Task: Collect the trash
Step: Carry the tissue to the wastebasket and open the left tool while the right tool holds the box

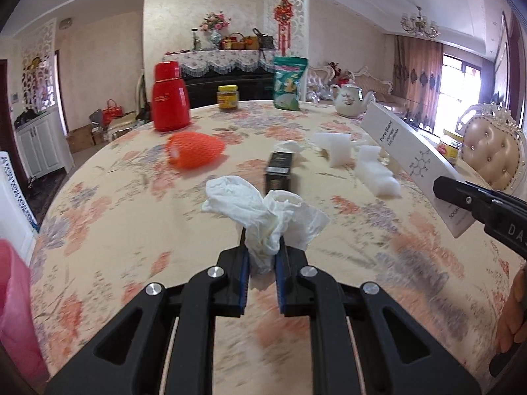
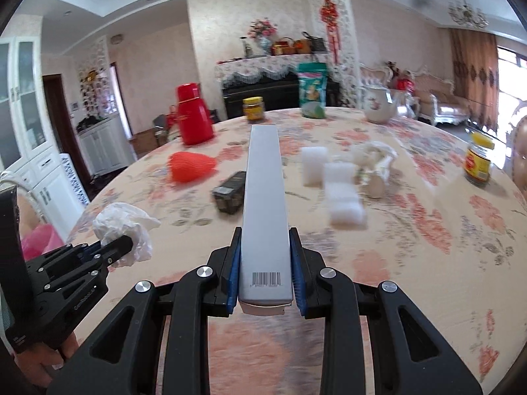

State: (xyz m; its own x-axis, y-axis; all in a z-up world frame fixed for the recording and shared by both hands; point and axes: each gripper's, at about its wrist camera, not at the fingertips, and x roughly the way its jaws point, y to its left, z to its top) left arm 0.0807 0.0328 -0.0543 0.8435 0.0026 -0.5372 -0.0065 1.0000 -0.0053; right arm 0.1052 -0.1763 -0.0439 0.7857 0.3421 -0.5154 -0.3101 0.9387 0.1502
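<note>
Bright daylight from right-hand window (image 1: 461, 75), motion blur, fisheye-curved edges

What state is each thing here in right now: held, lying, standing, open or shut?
Crumpled white tissue: pinched in the left gripper, off the table.
Long white cardboard box: clamped in the right gripper.
Orange foam net: lying on the floral tablecloth.
Small black box: lying flat.
White foam pieces: lying loose.
Red thermos: upright, capped.

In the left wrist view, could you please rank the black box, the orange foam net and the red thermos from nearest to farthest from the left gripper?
From the left gripper:
1. Black box, straight ahead.
2. Orange foam net, ahead, left.
3. Red thermos, far left edge.
</note>
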